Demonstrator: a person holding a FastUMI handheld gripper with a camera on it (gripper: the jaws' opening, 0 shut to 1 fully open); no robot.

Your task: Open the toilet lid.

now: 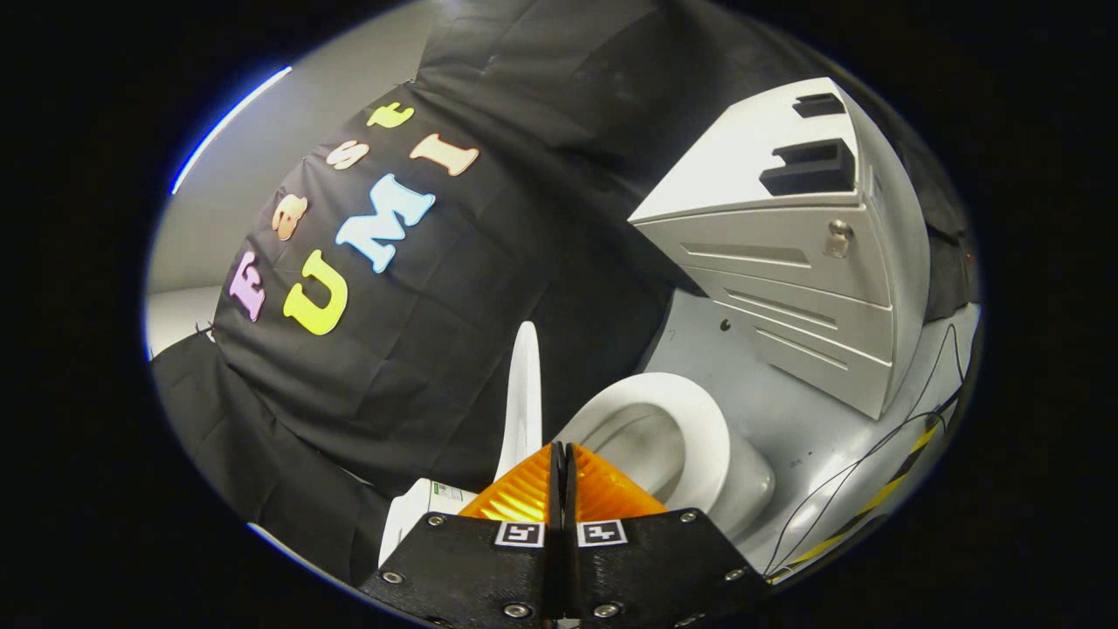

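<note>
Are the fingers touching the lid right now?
Cannot tell. In the gripper view the closed fingers overlap the raised lid just beyond them, showing neither contact nor gap, above the bowl.

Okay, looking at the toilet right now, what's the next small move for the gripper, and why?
Probably just draw the gripper back and stop. The toilet lid already stands raised, roughly upright beyond the fingers, and the seat and bowl lie uncovered beside it. The fingers are closed together with nothing between them, so nothing looks left to lift.
</note>
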